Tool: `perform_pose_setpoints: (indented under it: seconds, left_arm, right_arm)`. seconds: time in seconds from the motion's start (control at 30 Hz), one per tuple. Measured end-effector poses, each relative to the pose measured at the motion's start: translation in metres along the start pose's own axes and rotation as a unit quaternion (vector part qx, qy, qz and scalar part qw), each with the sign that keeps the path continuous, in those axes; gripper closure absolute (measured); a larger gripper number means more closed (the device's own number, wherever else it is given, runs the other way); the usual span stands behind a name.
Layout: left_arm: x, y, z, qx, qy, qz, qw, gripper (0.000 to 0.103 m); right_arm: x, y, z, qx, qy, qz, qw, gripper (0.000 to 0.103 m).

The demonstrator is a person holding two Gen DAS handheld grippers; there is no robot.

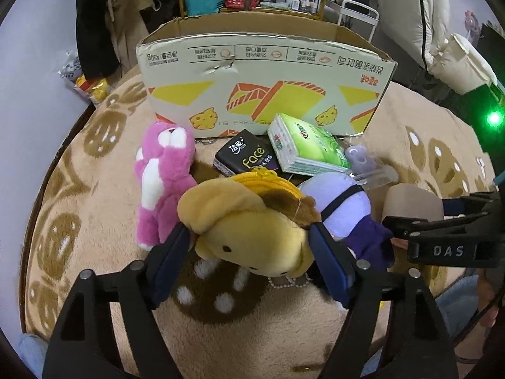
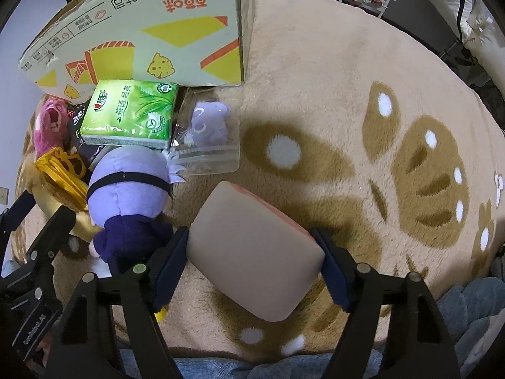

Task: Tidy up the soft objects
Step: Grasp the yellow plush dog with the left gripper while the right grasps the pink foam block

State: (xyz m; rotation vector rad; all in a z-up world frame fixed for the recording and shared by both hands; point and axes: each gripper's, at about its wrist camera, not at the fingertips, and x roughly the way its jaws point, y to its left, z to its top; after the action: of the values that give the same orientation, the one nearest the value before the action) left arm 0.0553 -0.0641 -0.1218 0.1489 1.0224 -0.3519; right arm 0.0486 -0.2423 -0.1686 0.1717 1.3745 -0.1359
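My left gripper is shut on a yellow plush dog pouch with a zipper, held just above the rug. My right gripper is shut on a beige soft block with a pink edge; the block also shows in the left wrist view. A purple plush doll lies between the two grippers. A pink plush bear lies left of it. An open cardboard box stands behind the pile.
A green tissue pack, a black tissue pack and a bagged small purple toy lie in front of the box. All rest on a beige patterned rug. Shelves and clothes stand behind.
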Motion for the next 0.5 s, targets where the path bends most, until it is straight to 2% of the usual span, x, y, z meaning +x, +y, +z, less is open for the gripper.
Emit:
perform_pose_setpoints:
  seconds: [0.13, 0.23, 0.33, 0.5]
  left_arm:
    - [0.002, 0.000, 0.002, -0.013, 0.005, -0.006, 0.9999, 0.020]
    - [0.007, -0.001, 0.004, -0.023, 0.014, -0.010, 0.9996, 0.010]
    - [0.012, -0.006, 0.005, -0.025, 0.019, -0.005, 0.9995, 0.006]
    - [0.016, -0.005, 0.005, -0.033, 0.025, 0.000, 0.9992, 0.006]
  right_arm:
    - [-0.001, 0.007, 0.001, -0.006, 0.000, -0.005, 1.000, 0.022]
    - [-0.001, 0.010, 0.001, -0.008, -0.001, -0.006, 1.000, 0.022]
    - [0.000, 0.010, 0.002, -0.008, -0.001, -0.004, 1.000, 0.022]
    - [-0.001, 0.010, 0.002, -0.011, -0.002, -0.007, 1.000, 0.022]
